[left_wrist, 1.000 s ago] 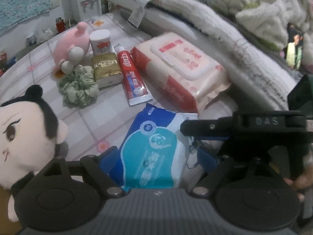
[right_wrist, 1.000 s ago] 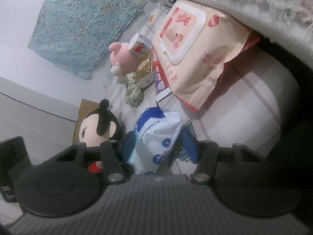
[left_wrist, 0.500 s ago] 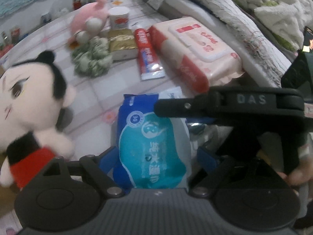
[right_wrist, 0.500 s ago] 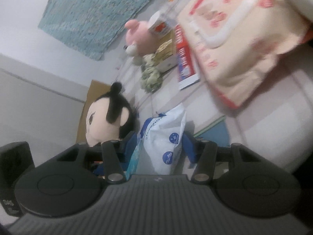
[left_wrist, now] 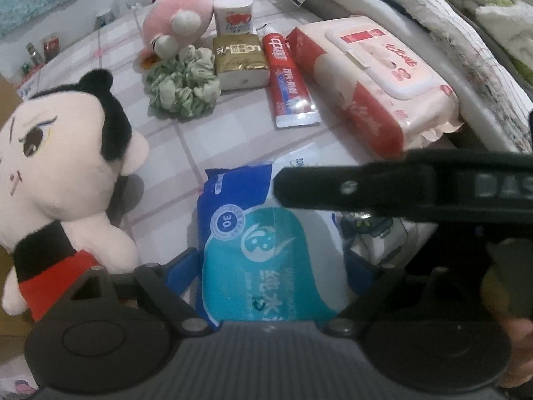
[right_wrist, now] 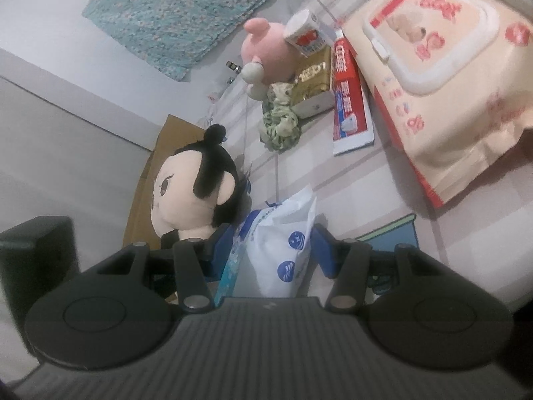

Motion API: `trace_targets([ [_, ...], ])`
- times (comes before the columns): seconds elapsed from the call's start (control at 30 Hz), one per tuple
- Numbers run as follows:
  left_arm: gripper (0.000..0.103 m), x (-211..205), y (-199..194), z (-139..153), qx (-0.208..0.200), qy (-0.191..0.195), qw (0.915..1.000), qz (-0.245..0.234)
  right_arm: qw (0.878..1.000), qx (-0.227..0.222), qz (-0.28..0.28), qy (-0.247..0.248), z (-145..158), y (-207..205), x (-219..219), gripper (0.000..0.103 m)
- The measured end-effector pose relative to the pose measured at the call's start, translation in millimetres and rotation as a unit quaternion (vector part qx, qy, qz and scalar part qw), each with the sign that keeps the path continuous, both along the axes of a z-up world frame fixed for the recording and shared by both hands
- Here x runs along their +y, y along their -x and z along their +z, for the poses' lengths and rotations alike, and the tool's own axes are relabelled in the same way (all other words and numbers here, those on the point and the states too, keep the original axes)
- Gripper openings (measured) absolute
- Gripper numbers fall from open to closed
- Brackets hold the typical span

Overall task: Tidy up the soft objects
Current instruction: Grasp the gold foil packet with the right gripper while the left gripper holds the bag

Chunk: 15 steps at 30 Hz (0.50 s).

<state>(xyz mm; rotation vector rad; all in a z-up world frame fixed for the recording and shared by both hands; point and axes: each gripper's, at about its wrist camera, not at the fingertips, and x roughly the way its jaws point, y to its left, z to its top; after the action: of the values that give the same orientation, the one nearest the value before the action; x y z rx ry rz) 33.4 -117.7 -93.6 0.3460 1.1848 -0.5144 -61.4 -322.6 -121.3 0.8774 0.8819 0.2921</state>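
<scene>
1. The left gripper (left_wrist: 271, 266) points down at the blue pack (left_wrist: 263, 243). Its jaws stand wide, one on each side of the pack. The pads sit right at the pack's edges. I cannot tell if they squeeze it.
2. The right gripper (right_wrist: 273, 250) has its jaws closed on the same pack and holds it by its thin sides. In the left camera it shows as a black bar across the pack, just ahead of the left jaws.
3. To do this step well, I think only one gripper should carry the pack. The pack is soft, so squeeze it gently at the middle and keep it flat. Let go with the other jaws before moving it.
4. Left of the left jaws, and close by, lies a doll (left_wrist: 60, 173) with black hair. Move the pack carefully so it does not bump the doll.
5. Far ahead of the jaws, from left to right, are a pink plush toy (left_wrist: 176, 23), a green scrunchie (left_wrist: 181, 83), a gold packet (left_wrist: 238, 56), a toothpaste tube (left_wrist: 288, 80) and a big pink pack (left_wrist: 376, 76). They lie in a row, near each other. I think the blue pack belongs with them.
6. The blue pack has "30" in a circle and Chinese words. The black bar says "DAS". The toothpaste has Chinese words. The big pack's red writing is too curly to read.
</scene>
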Motion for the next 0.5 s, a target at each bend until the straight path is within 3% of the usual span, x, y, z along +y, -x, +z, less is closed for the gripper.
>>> trace_targets([
  [0.23, 0.077, 3.2, 0.3, -2.1, -0.007, 0.010, 0.9999, 0.007, 0.998, -0.041, -0.003, 0.053, 35.4, -5.5, -12.2, 0.055],
  [0.5, 0.075, 20.3, -1.8, 8.1, 0.010, 0.056, 0.9974, 0.045, 0.986, -0.069, 0.008, 0.151, 70.0, -59.6, -19.3, 0.057],
])
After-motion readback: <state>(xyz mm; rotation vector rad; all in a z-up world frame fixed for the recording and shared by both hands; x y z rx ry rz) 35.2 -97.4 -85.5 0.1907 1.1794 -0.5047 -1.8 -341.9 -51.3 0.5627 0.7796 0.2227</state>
